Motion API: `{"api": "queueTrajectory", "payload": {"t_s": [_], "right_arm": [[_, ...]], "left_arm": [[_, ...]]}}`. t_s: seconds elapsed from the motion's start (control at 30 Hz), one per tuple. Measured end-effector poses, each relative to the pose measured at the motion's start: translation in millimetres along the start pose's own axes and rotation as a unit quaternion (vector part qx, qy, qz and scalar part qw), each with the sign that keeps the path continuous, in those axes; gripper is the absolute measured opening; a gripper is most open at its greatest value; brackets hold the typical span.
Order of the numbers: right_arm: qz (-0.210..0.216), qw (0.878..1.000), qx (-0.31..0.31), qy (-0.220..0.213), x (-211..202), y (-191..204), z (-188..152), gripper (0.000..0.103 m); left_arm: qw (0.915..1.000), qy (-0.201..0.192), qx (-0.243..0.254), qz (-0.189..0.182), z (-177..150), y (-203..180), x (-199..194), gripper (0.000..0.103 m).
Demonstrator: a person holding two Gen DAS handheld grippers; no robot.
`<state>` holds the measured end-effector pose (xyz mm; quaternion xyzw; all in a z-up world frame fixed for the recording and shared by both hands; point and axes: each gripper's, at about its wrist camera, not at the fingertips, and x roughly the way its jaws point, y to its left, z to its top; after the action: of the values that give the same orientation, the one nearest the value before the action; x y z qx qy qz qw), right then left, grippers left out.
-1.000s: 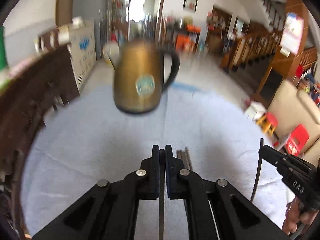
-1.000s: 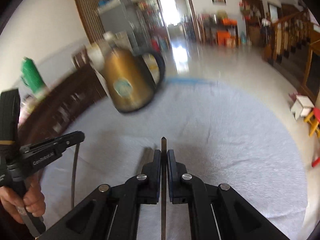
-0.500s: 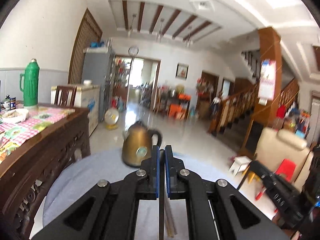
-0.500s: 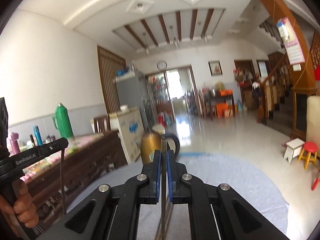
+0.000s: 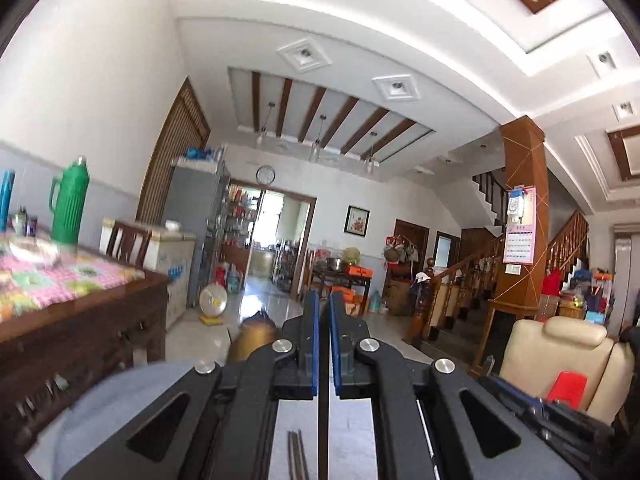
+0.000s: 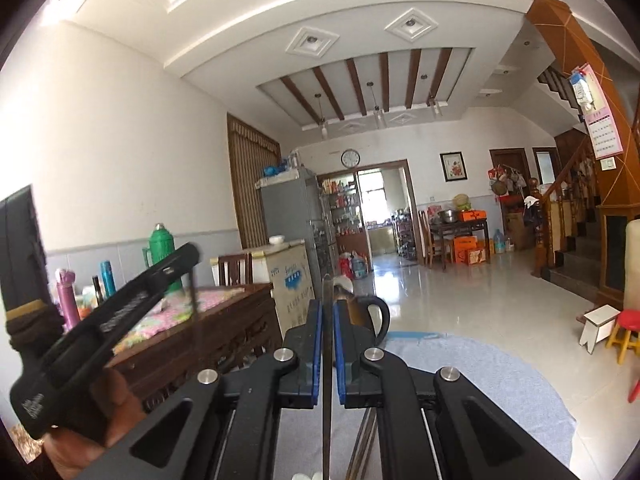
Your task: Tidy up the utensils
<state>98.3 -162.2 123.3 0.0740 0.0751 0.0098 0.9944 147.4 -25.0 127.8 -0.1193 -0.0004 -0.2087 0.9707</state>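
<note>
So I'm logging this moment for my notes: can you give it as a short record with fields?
left hand-held gripper: shut on a thin dark utensil
right hand-held gripper: shut on a thin dark utensil
pointing: both roughly level, into the room
gold kettle: ahead, on the grey cloth
loose utensils: on the cloth below

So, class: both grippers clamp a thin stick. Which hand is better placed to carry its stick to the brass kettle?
Right, probably, by a little. The kettle sits directly behind the right gripper, in line with its stick; from the left gripper it lies off to the left.
</note>
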Motion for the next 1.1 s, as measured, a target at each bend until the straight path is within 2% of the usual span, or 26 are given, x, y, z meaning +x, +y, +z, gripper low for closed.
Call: {"api": "queueTrajectory", "payload": {"t_s": [0.17,0.33,0.63,0.77,0.8,0.87,0.9,0.93,0.97,1.03,1.1], "right_arm": [[-0.006,0.999,0.01,0.029,7,-8,-24,0.006],[-0.008,0.998,0.026,0.056,13,-20,-41,0.006],[0.003,0.995,0.044,0.095,4,-30,-60,0.006],[0.016,0.992,0.05,0.118,0,-31,-66,0.008],[0.019,0.991,0.054,0.124,-1,-32,-67,0.008],[0.027,0.989,0.066,0.13,-5,-37,-69,0.011],[0.029,0.989,0.073,0.126,-8,-41,-68,0.015],[0.032,0.989,0.084,0.12,-11,-46,-67,0.027],[0.031,0.989,0.098,0.111,-15,-53,-66,0.043],[0.032,0.988,0.126,0.089,-22,-66,-64,0.058],[0.016,0.988,0.135,0.073,-28,-74,-63,0.058]], "left_arm": [[0.9987,0.021,-0.042,0.021,-37,17,15,0.005],[0.9975,0.032,-0.045,0.043,-62,25,17,0.005],[0.9965,0.069,-0.026,0.04,-87,24,8,0.005],[0.9941,0.1,-0.027,0.032,-94,30,5,0.005],[0.9937,0.105,-0.026,0.03,-94,30,4,0.007],[0.9926,0.117,-0.02,0.025,-93,35,-2,0.025],[0.9927,0.116,-0.02,0.026,-91,38,-7,0.045],[0.9929,0.114,-0.021,0.027,-88,39,-10,0.062],[0.9937,0.106,-0.022,0.029,-84,43,-16,0.064],[0.9949,0.092,-0.018,0.037,-76,50,-25,0.065],[0.994,0.094,-0.008,0.055,-71,57,-28,0.068]]}}
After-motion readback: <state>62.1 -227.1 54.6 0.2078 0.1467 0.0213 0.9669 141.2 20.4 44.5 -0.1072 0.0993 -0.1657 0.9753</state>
